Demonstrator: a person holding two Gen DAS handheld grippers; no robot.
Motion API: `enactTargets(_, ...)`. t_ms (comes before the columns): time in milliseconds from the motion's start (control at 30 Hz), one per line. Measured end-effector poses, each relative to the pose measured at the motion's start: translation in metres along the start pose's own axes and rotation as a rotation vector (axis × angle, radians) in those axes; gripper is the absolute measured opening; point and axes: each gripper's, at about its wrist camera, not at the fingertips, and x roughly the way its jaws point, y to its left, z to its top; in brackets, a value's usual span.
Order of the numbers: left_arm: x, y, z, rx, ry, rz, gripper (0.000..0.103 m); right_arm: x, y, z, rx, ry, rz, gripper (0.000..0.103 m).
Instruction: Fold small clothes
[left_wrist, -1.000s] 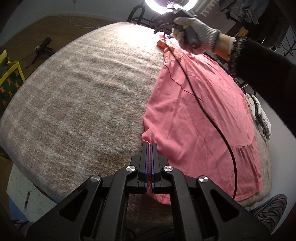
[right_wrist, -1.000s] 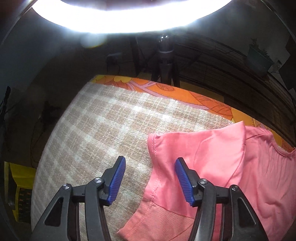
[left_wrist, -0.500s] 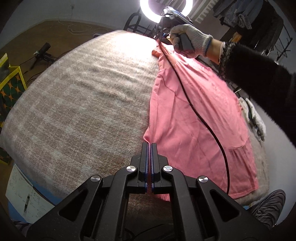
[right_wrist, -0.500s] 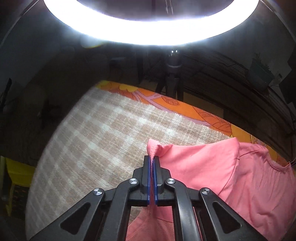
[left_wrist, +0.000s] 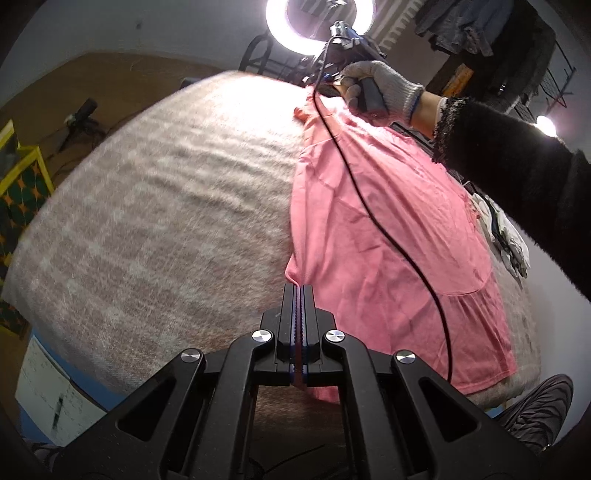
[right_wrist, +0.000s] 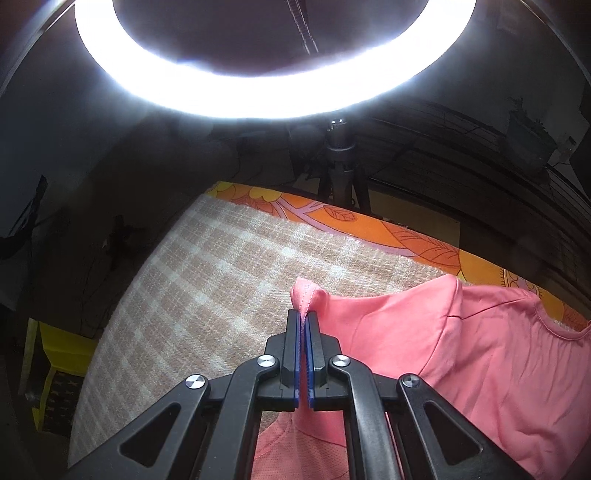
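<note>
Pinching pink garment (left_wrist: 388, 236): left gripper (left_wrist: 299, 291), right gripper (right_wrist: 303, 317); no legible writing.

Home filming setup: ring light (right_wrist: 273, 92), blanket-covered bed (left_wrist: 166, 221), hung clothes (left_wrist: 461, 22).

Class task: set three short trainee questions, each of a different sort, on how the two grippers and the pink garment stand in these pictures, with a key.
1. True or false: the left gripper is shut on the pink garment.
2. What does the right gripper pinch? A. black cable B. garment's stitched edge C. checked blanket
3. Fill in: the garment lies on a checked ____.

Key: 1 true; 2 B; 3 blanket.
</note>
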Motion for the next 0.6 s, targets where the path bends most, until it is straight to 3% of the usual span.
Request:
enactTargets(367,-0.009,-0.072,-0.003,0.199,-0.053,-0.037,0.0,-0.066,-0.06,-0.007,0.058,-0.108,0.083,0.0)
enactTargets(600,0.014,-0.15,-0.031,0.403,0.029,-0.116,0.0,-0.085,-0.16,-0.05,0.199,-0.118,0.062,0.0)
